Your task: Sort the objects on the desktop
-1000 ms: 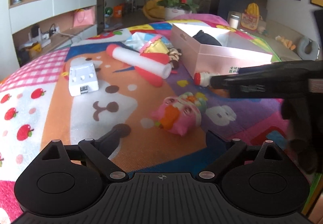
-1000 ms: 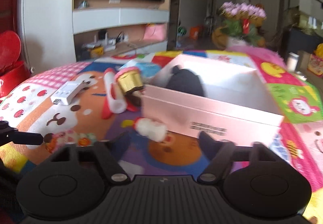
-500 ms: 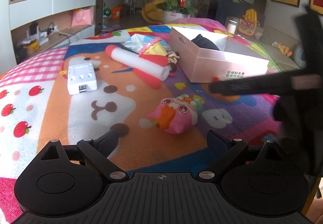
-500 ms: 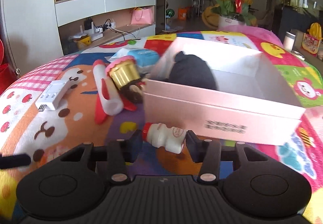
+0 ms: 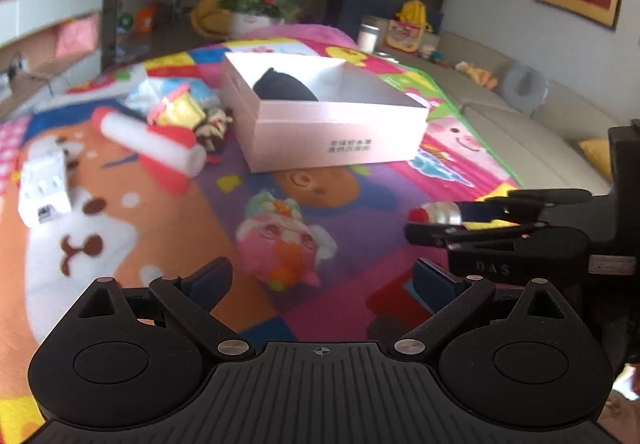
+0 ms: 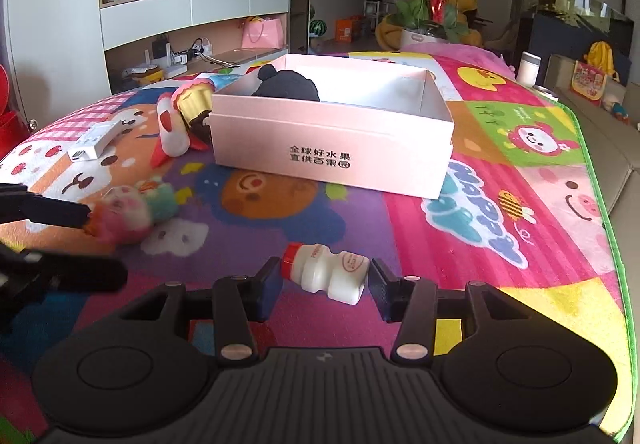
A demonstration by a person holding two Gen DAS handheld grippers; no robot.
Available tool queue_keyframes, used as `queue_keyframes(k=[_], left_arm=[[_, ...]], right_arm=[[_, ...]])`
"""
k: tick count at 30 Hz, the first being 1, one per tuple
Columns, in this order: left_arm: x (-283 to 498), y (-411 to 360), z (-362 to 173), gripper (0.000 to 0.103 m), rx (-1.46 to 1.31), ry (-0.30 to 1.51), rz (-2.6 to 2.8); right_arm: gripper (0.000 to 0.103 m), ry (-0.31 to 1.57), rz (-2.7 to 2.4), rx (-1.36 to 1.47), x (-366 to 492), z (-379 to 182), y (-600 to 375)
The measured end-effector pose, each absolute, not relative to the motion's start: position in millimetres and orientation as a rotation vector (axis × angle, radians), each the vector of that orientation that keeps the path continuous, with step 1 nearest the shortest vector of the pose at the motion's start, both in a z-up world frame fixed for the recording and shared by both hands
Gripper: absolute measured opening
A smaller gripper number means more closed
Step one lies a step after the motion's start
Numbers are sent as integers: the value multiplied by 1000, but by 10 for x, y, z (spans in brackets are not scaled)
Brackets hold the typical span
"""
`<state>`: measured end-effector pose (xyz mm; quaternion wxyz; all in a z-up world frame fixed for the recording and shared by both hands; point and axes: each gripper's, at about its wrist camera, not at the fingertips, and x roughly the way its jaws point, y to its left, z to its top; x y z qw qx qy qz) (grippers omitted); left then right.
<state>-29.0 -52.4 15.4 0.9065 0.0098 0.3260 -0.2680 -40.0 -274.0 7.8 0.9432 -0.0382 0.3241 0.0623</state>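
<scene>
A small white yogurt bottle (image 6: 324, 274) with a red cap lies sideways between the pads of my right gripper (image 6: 324, 286), which is shut on it just above the mat, in front of the pink box (image 6: 332, 159). In the left wrist view the same bottle (image 5: 440, 212) pokes out of the right gripper (image 5: 432, 222) at the right. My left gripper (image 5: 322, 276) stands wide open with nothing in it. Just beyond its fingers a pink plush toy (image 5: 284, 244) lies on the mat. A black soft item (image 6: 288, 85) sits inside the box.
A white roller with red ends (image 5: 152, 143), a gold cupcake toy (image 5: 176, 113) and a white charger block (image 5: 42, 183) lie left of the box on the colourful play mat (image 6: 500, 244). Its green edge (image 6: 608, 228) runs along the right, with a sofa beyond.
The right gripper closed on the yogurt bottle by the box and carried it back toward the near right. The left gripper swung right, so the plush toy now lies centred ahead of it.
</scene>
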Motion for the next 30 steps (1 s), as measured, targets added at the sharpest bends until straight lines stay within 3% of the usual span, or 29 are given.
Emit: queue_keyframes(k=[6,8,11,13,14,15,23,30], left_arm=[[-83,-662,116,97,58,679,-395],[-24,-730,87,85,91,682,-367],[33,-766,28,73,118,700,-339],[29,-772,15,58,127,695,-330],[6,-774,27,55,132,694,-336],[-14,-776,41,55,135,694,-337],[-388,-786,181,54,161,691,-387],[-443,-989,646,54,166,589,-493]], right_arm=[[47,656,147,-63,-427,73,-2771],[48,656,154,-65,-437,68,-2774],[64,646,154,-51,-434,81,-2792],[63,648,154,-51,-420,86,-2789],[55,654,156,-55,-417,83,-2785],[47,662,160,-57,-419,77,-2784],[47,660,205,-54,-654,196,-2893],[47,595,247,-47,-903,509,-3133]])
